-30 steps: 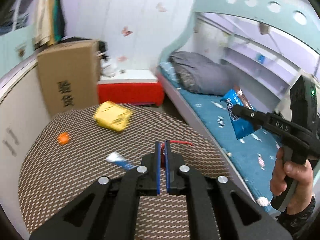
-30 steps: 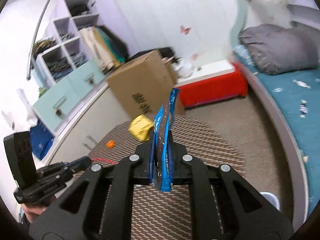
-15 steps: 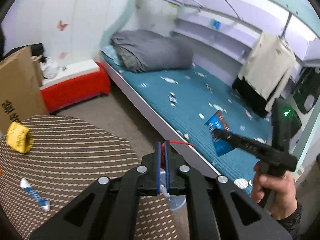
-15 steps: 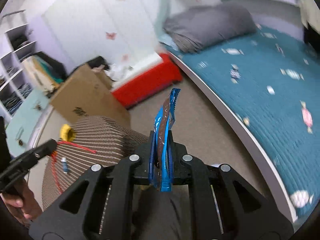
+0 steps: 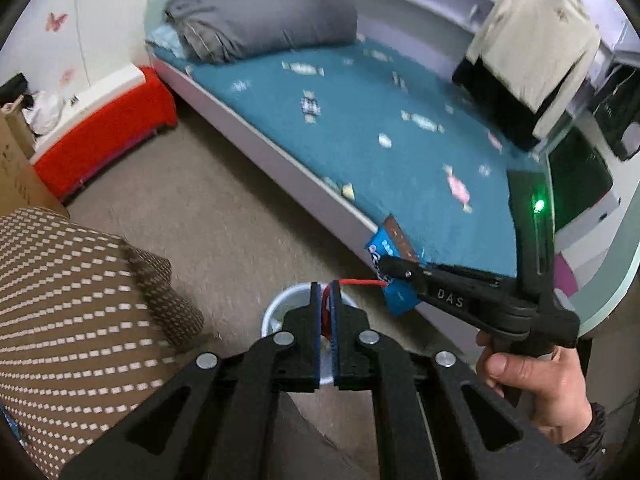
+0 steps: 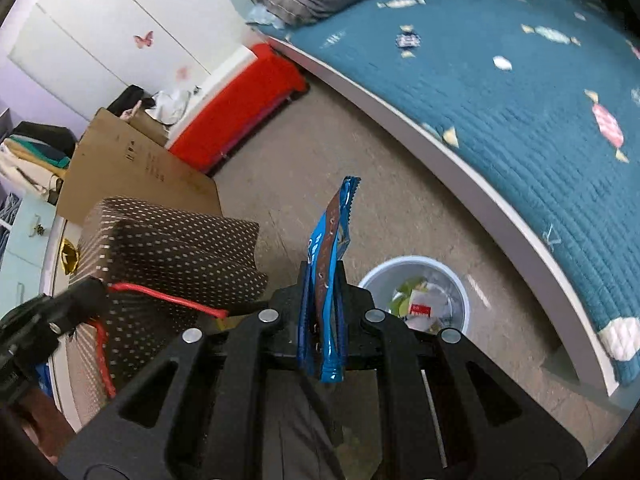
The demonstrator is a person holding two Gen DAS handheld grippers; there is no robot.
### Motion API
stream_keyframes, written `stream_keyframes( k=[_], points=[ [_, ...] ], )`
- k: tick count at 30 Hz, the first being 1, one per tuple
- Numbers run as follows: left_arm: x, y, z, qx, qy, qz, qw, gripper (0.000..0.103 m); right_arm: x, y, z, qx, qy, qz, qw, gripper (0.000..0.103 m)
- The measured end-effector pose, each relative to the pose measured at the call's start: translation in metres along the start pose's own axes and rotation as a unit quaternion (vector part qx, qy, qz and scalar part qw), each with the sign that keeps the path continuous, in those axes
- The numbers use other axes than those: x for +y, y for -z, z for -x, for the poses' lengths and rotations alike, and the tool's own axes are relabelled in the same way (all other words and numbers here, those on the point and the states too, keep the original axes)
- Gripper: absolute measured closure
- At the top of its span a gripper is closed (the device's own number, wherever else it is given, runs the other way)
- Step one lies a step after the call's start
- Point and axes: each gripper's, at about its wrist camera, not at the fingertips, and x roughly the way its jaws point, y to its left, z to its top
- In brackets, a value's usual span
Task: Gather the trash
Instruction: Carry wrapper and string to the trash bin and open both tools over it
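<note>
Flanking bin [image 6: 454, 280]: bed [image 6: 520, 100], patterned tbl [image 6: 168, 248].

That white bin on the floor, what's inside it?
The white bin holds crumpled white paper, a red-labelled scrap and something green. Whatever lies beneath that is covered, and the right gripper hides its near edge.

A grey pillow [image 5: 264, 20] lies on the teal bed [image 5: 380, 120]; a red bench [image 6: 240, 108] stands beside a cardboard box [image 6: 132, 168].
</note>
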Motion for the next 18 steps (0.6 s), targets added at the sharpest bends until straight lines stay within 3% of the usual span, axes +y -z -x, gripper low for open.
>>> stream_keyframes(
  k=[6, 7, 8, 9, 10, 14, 16, 18],
  points=[
    [-0.013, -0.01, -0.041, 0.06, -0.004, -0.016, 0.9981, 0.097, -0.022, 0.003, -0.022, 0.032, 0.005, -0.029, 0.999, 0.089],
    [-0.013, -0.011, -0.051, 0.078, -0.004, -0.017, 0.9968, 0.087, -0.024, 0.004, -0.026, 0.039, 0.006, -0.031, 0.999, 0.089],
    [-0.013, -0.012, -0.057, 0.092, -0.004, -0.015, 0.9956, 0.056, -0.028, 0.005, -0.032, 0.046, 0.008, -0.035, 0.998, 0.086],
    [-0.012, -0.011, -0.06, 0.096, -0.009, -0.014, 0.9953, 0.038, -0.032, 0.006, -0.035, 0.049, 0.016, -0.042, 0.998, 0.066],
    [-0.012, -0.01, -0.061, 0.091, -0.023, -0.013, 0.9955, 0.017, -0.036, 0.007, -0.036, 0.05, 0.023, -0.048, 0.997, 0.035],
    [-0.008, -0.008, -0.061, 0.088, -0.013, -0.009, 0.996, 0.016, -0.049, 0.013, -0.037, 0.046, 0.025, -0.074, 0.996, 0.027],
    [-0.005, -0.008, -0.057, 0.081, -0.012, -0.005, 0.9966, 0.016, -0.052, 0.014, -0.035, 0.041, 0.034, -0.08, 0.995, 0.012],
    [-0.003, -0.006, -0.052, 0.073, -0.012, 0.0, 0.9973, 0.016, -0.052, 0.016, -0.032, 0.038, 0.042, -0.086, 0.995, 0.006]
  ],
)
